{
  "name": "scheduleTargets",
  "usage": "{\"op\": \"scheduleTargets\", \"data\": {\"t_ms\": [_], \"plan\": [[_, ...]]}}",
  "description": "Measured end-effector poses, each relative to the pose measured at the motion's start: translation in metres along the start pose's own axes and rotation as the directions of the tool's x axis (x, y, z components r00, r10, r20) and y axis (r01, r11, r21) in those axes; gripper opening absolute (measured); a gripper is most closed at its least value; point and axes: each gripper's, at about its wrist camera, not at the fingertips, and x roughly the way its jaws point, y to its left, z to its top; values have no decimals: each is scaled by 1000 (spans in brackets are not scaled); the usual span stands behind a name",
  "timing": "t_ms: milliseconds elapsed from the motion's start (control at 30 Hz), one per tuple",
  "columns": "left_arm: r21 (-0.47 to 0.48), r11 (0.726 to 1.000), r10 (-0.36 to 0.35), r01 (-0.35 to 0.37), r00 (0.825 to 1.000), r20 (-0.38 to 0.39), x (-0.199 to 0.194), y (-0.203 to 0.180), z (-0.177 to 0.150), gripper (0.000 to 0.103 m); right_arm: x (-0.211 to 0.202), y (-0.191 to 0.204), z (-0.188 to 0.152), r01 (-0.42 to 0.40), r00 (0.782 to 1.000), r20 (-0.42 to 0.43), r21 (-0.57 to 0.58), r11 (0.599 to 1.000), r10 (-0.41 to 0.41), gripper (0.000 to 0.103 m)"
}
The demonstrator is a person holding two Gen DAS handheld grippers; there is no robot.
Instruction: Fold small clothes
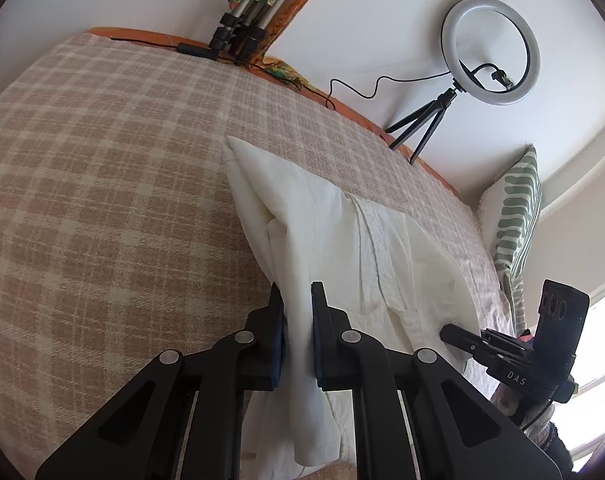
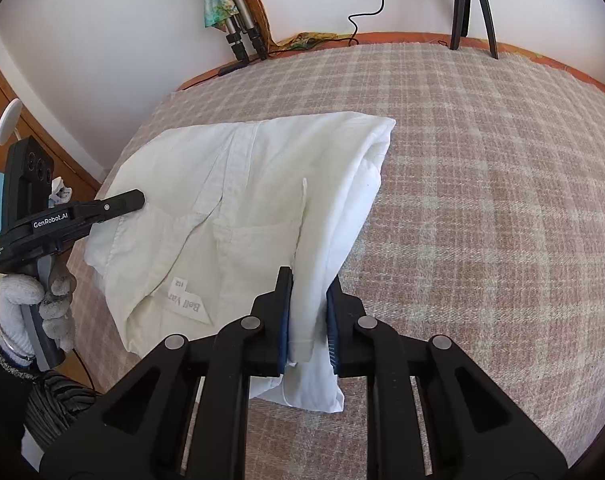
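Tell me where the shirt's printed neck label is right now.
In the right wrist view, the neck label lies face-up on the white shirt, lower left of centre, just left of the right gripper clamping the shirt's folded edge.

Shirt [image 1: 354, 240] lies on the blanket [image 1: 102, 200]. Left gripper [image 1: 296, 312] has a raised fold of the shirt between its fingers; the rest of the shirt lies ahead and right of them. Ring light [image 1: 490, 50] stands ahead, right of the fingers, beyond the blanket's far edge; pillow [image 1: 514, 216] lies further right. Right gripper [image 2: 308, 304] has a fold between its fingers; the shirt spreads ahead and left. Tripod legs [image 2: 238, 16] stand far ahead, left of the fingers.
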Motion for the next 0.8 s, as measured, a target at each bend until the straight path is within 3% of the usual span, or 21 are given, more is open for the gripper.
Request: {"op": "scheduleTargets", "data": {"t_ms": [333,567,800], "plan": [[124,992,-44,39,998,42,-4,-52,-1,9,-42,-2,0,98,991,96,-107,989,-88,15],[148,981,-132,129,991,10,36,-101,11,9,-80,-52,4,154,977,154,-44,987,-146,15],[233,958,-166,164,986,-12,80,-170,15,9,-118,-104,23,229,952,209,2,973,-224,14]]}}
